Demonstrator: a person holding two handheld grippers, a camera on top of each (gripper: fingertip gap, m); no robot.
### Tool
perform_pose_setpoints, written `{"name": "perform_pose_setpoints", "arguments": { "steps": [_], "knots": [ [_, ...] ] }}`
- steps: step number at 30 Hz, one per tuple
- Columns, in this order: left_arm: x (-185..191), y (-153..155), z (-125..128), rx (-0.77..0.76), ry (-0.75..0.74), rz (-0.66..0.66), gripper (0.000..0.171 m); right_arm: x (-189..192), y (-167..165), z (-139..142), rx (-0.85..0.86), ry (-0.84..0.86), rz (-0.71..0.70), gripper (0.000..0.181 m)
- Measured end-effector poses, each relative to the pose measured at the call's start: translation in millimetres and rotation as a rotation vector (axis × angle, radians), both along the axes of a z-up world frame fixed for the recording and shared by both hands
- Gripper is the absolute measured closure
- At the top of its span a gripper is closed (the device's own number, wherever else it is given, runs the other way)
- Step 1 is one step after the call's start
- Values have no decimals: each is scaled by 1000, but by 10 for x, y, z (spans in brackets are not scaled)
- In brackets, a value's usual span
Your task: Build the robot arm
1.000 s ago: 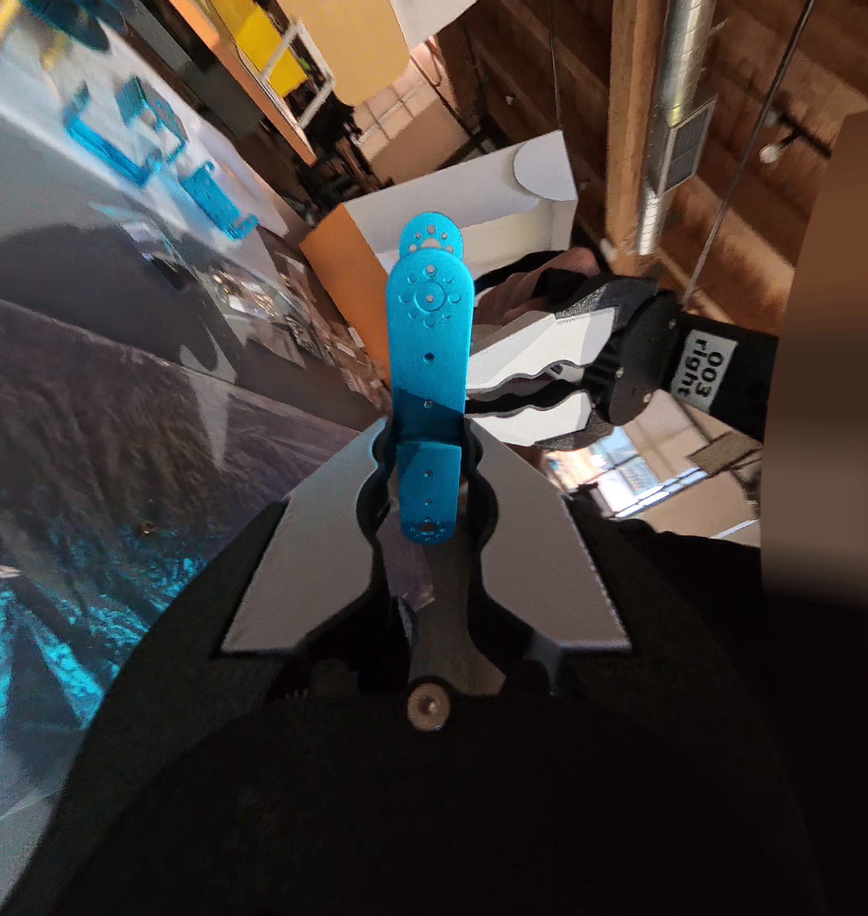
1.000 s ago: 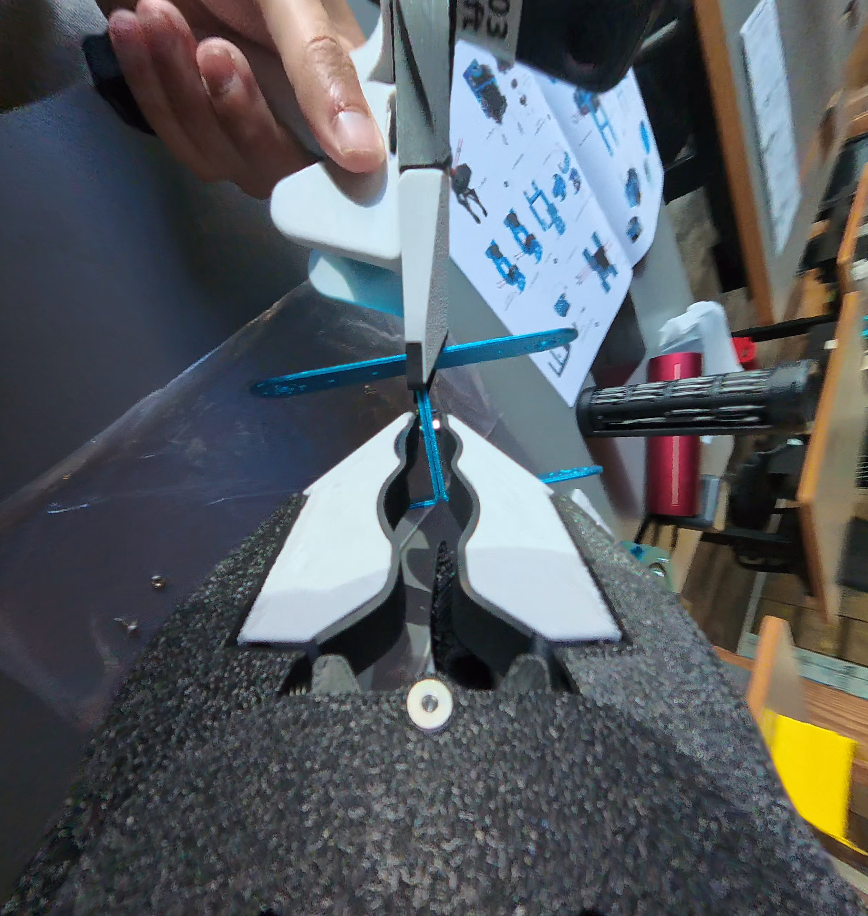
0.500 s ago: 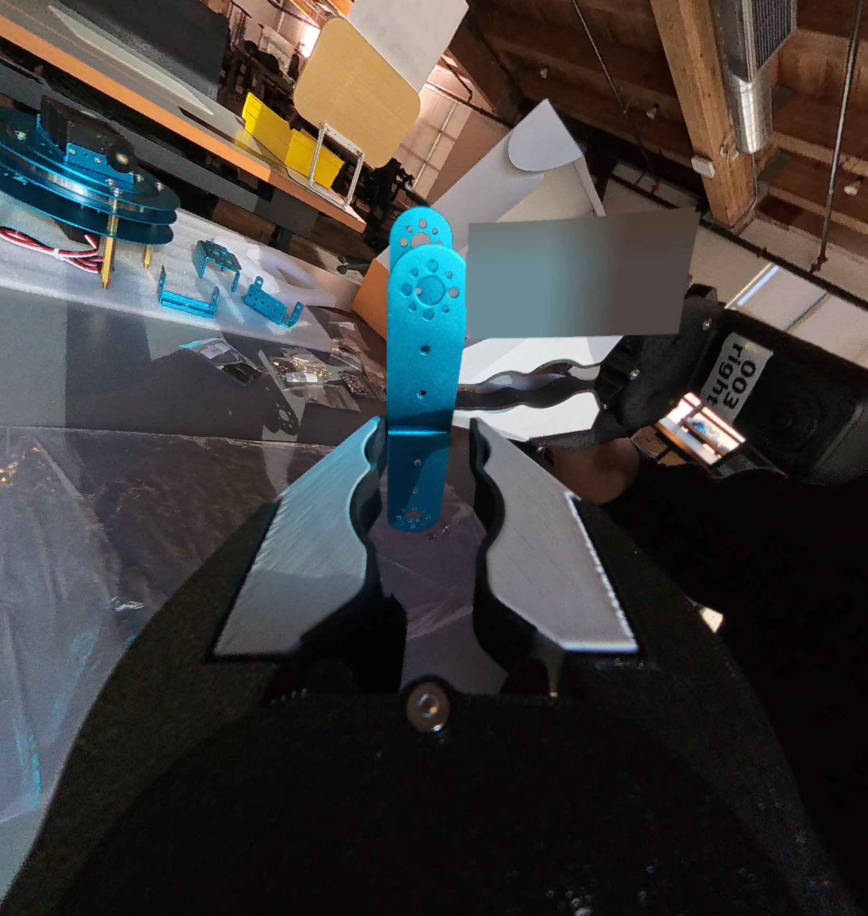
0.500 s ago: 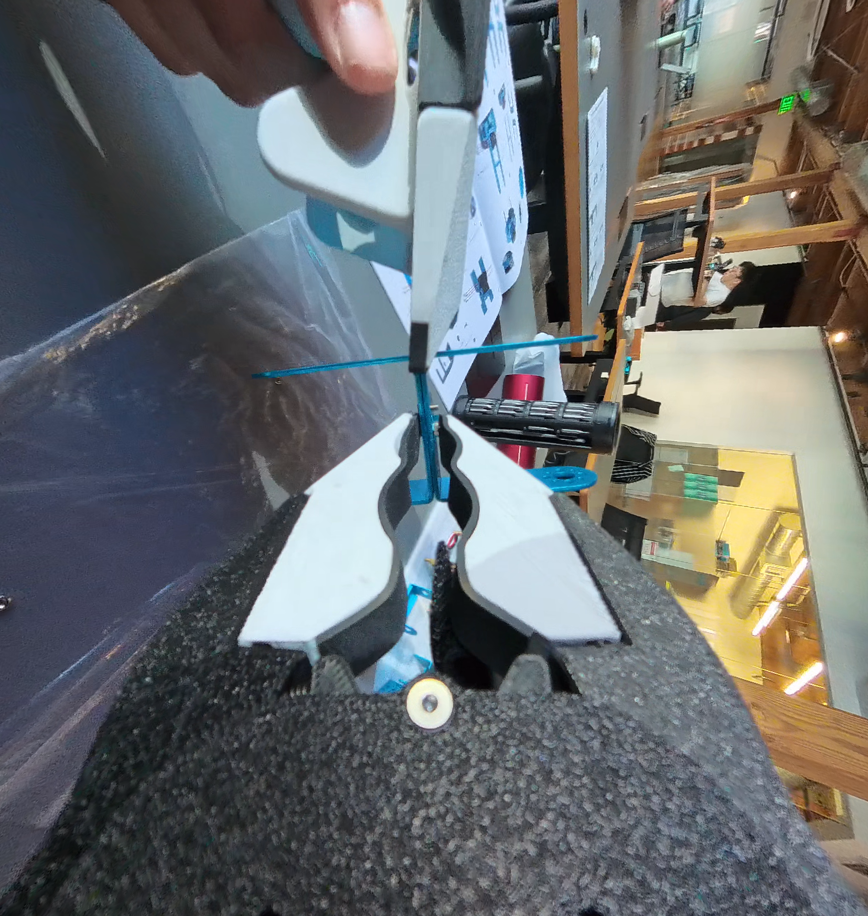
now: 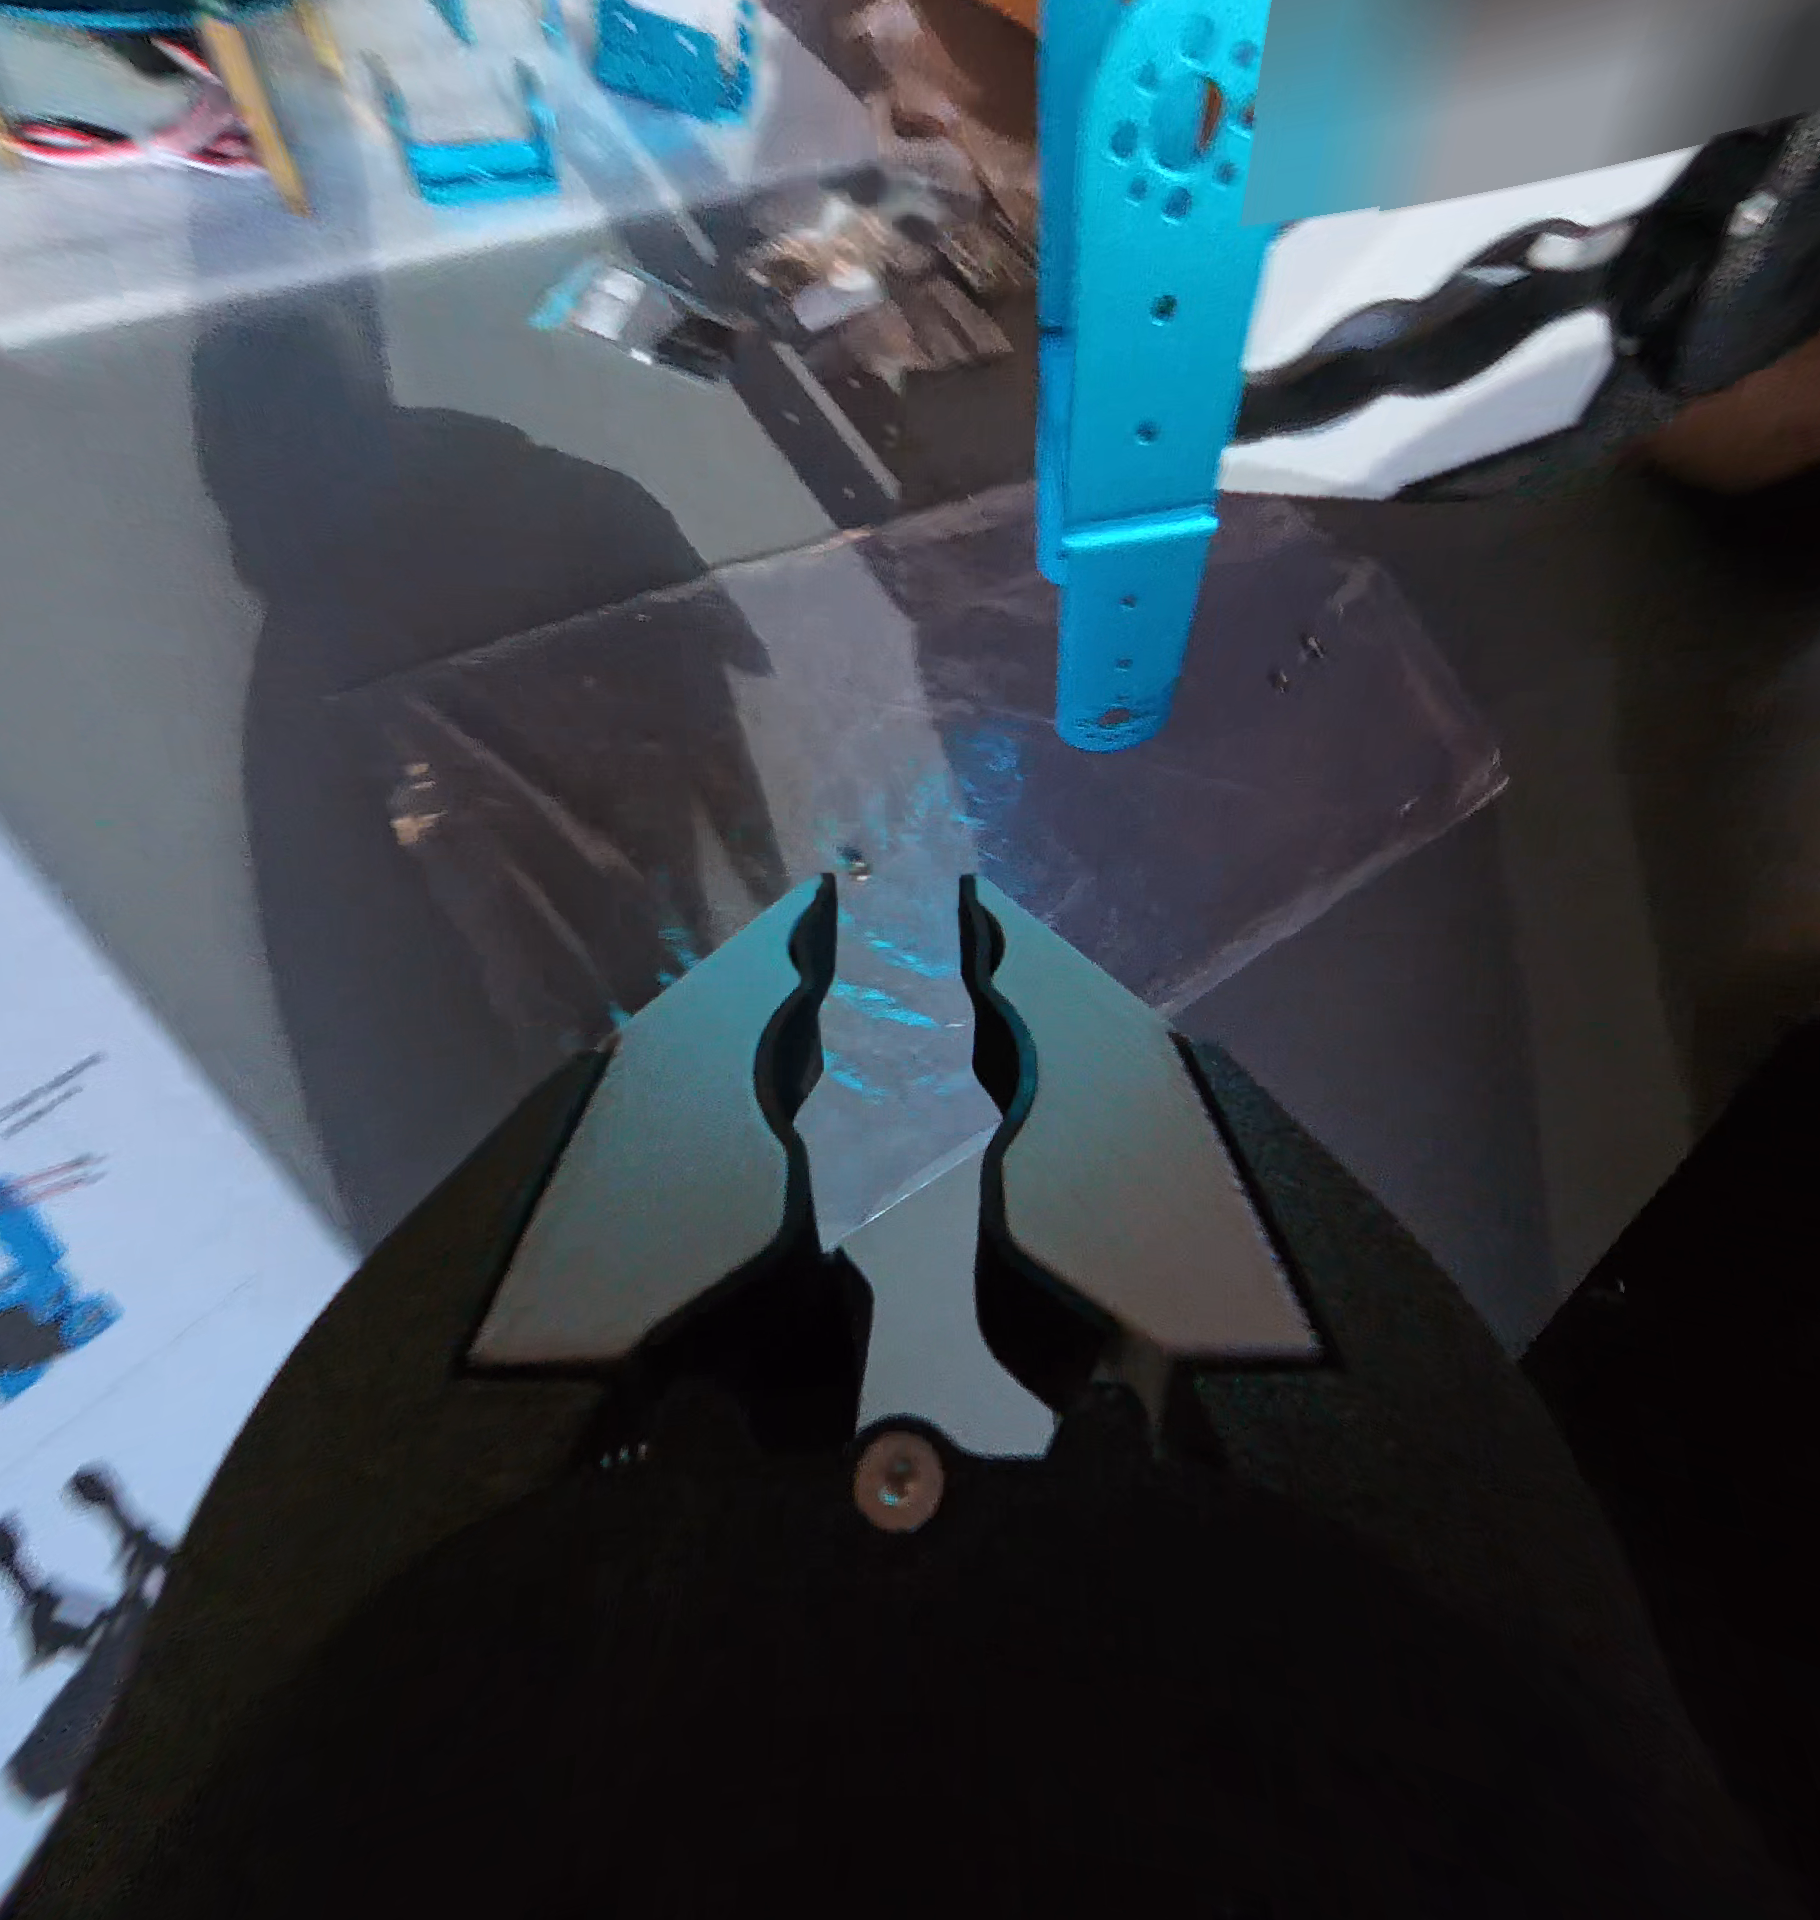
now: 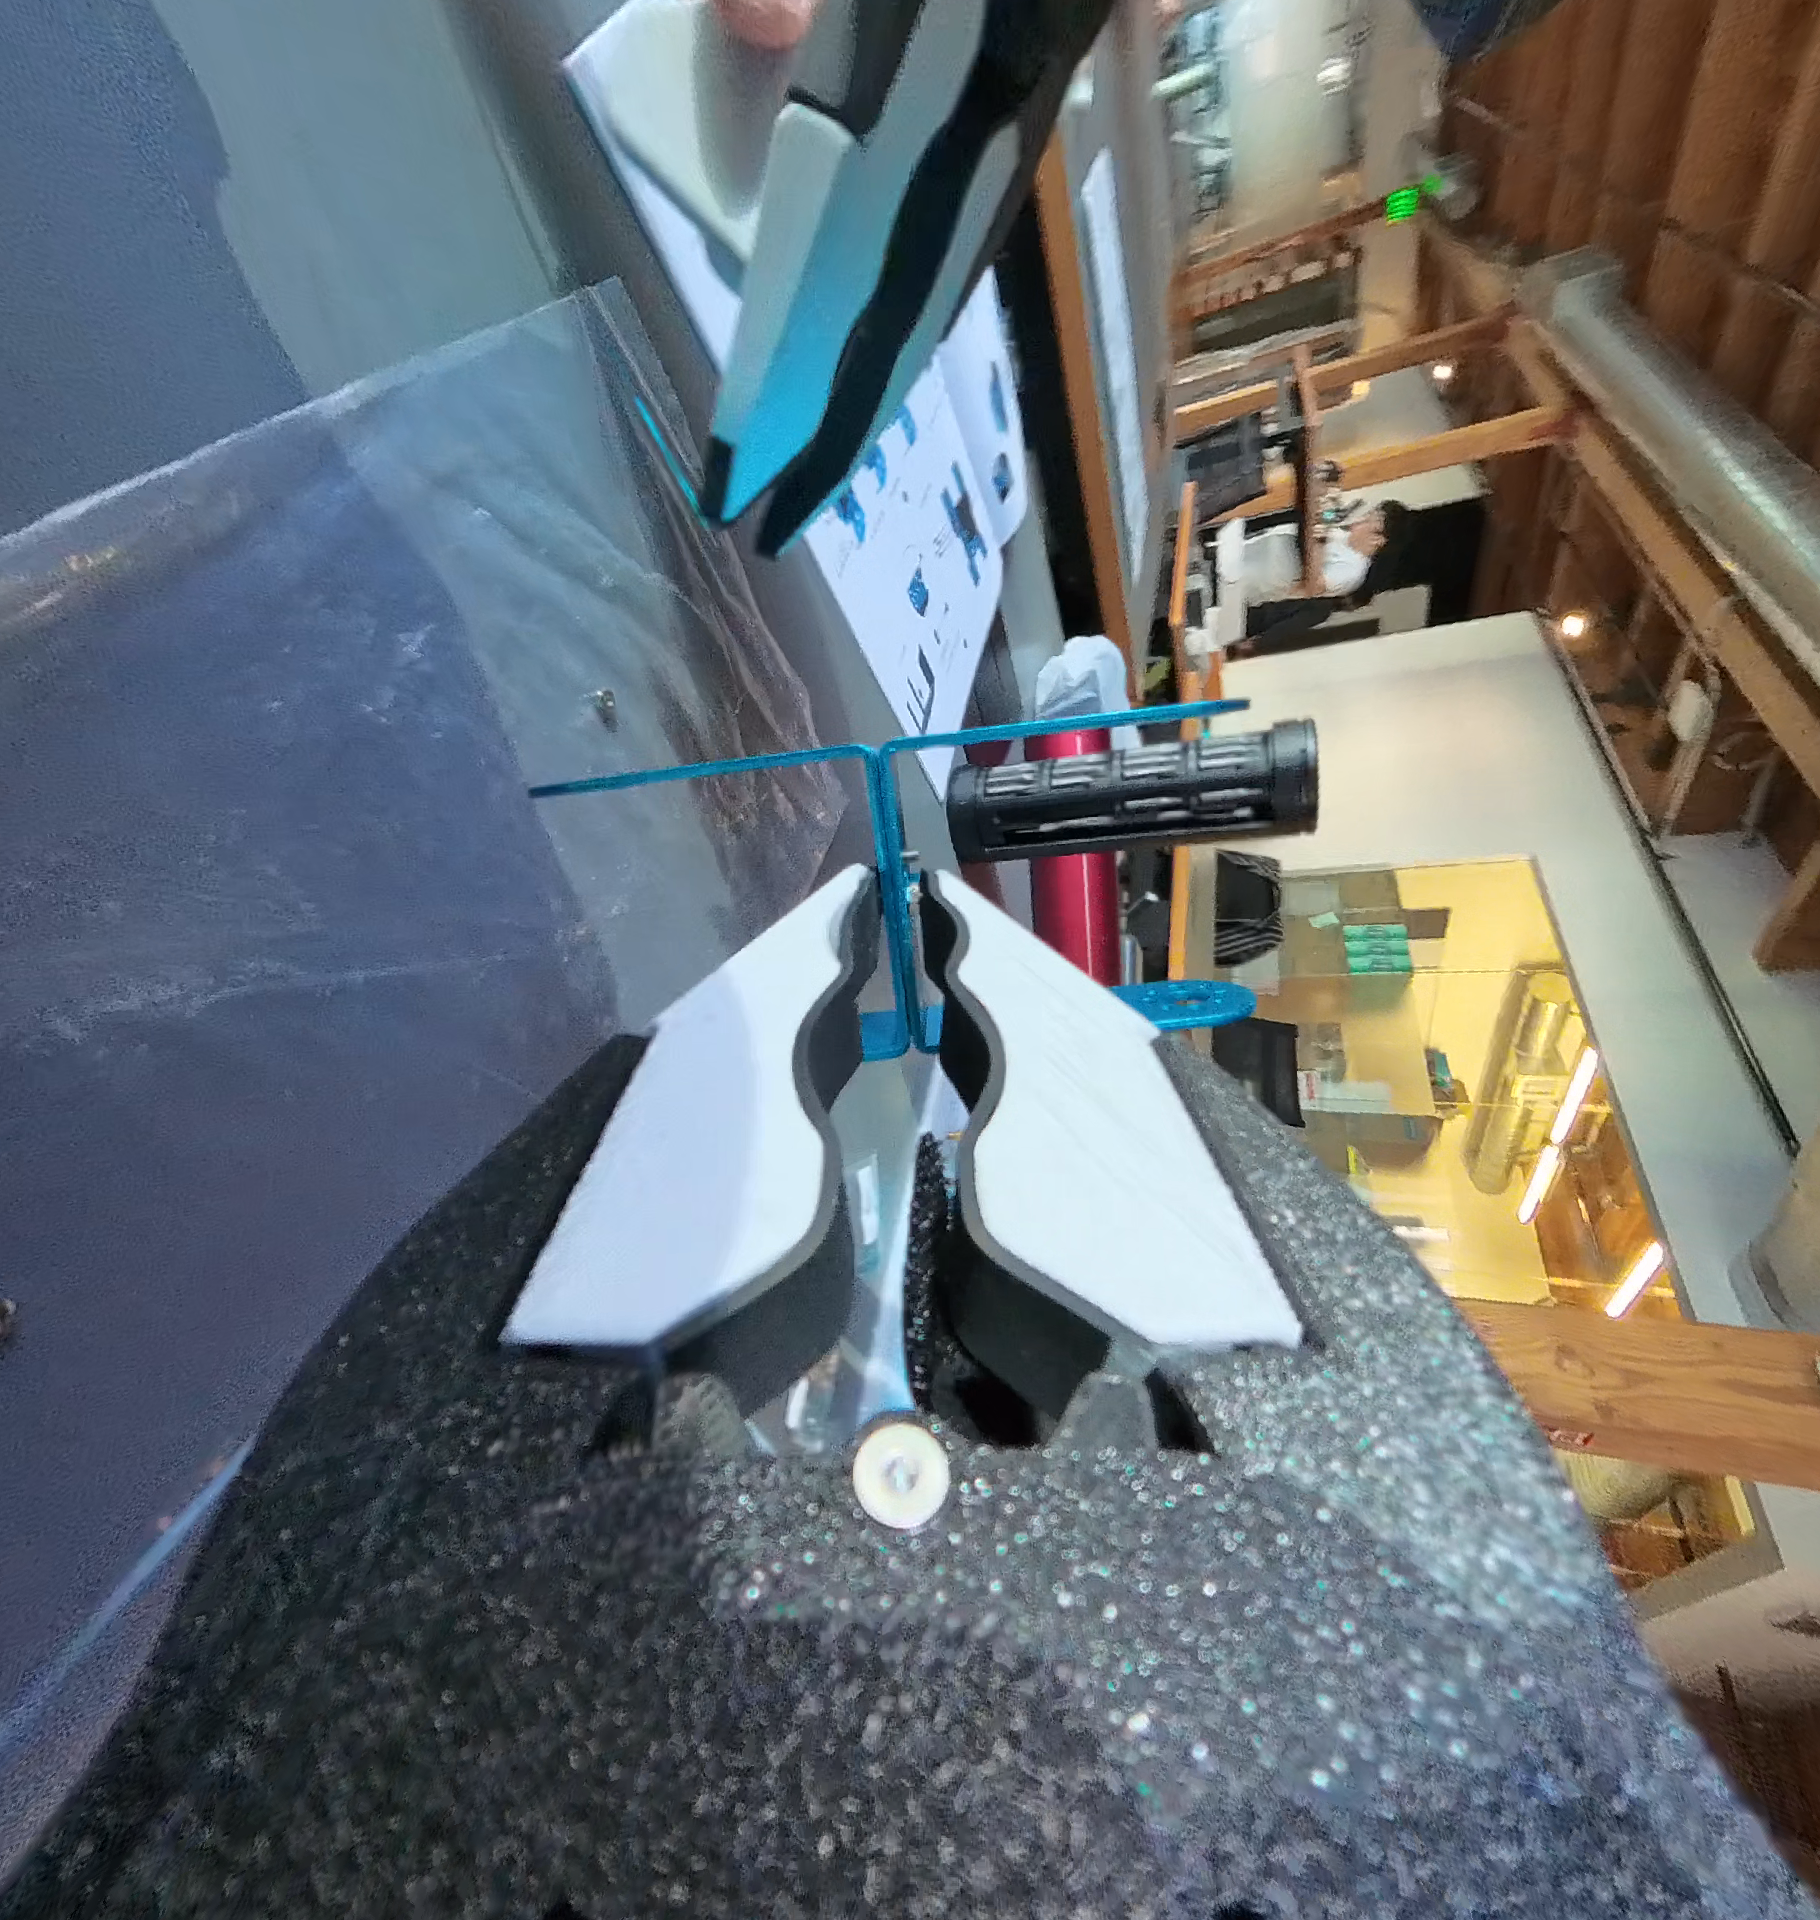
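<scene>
Pinching a blue metal bracket (image 6: 890, 935) between its closed fingers, your right gripper (image 6: 901, 883) holds the part up above the table (image 5: 106, 540). The bracket is a thin bent piece with round holes near its rounded ends; in the right wrist view you see it edge-on, one strip crossing ahead of the fingertips and a web running back between them. In the left wrist view the same bracket (image 5: 1134, 395) hangs upright toward the far right of the table, over a clear plastic sheet (image 5: 1249, 831) that lies flat there.

Your left gripper (image 5: 895, 883) stands with its fingers apart and nothing between them, low over the near edge of that sheet, clear of the bracket. Small screws (image 5: 1295, 665) lie on the sheet near its right edge. A printed instruction page (image 5: 44, 1299) rests by the table's left edge, and more blue parts (image 5: 480, 145) sit blurred at the far left corner. Beyond the table, a black ribbed handle (image 6: 1129, 790) sticks out sideways.
</scene>
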State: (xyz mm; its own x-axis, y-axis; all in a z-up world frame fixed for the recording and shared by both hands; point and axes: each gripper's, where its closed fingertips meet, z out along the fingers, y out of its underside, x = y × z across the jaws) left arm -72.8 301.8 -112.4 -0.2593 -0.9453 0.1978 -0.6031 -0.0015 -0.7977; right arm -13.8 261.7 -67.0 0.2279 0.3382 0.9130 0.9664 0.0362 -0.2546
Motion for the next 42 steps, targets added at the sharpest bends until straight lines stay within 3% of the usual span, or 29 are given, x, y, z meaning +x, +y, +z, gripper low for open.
{"name": "perform_pose_setpoints", "arguments": {
  "steps": [3, 7, 11, 16, 21, 32, 42],
  "knots": [
    [109, -72, -233, 96, 82, -40, 154, 112, -32, -157, 75, 58, -32, 174],
    [257, -35, -325, 129, 110, -11, 153, 118, -80, -147, 97, 104, -54, 175],
    [286, -2, -306, 125, 105, 7, 153, 100, -66, -147, 84, 110, -56, 174],
    [267, -23, -313, 67, 127, 3, 152, 147, -4, -126, -26, 373, -57, 175],
    [294, -32, -222, 0, 122, 4, 152, 188, 20, -118, -60, 482, -57, 175],
    [213, -84, -209, 63, 155, -30, 152, 230, 43, -133, -56, 473, -63, 175],
    [242, -60, -358, 224, 137, -44, 153, 224, 47, -233, 25, 263, -67, 174]
  ]
}}
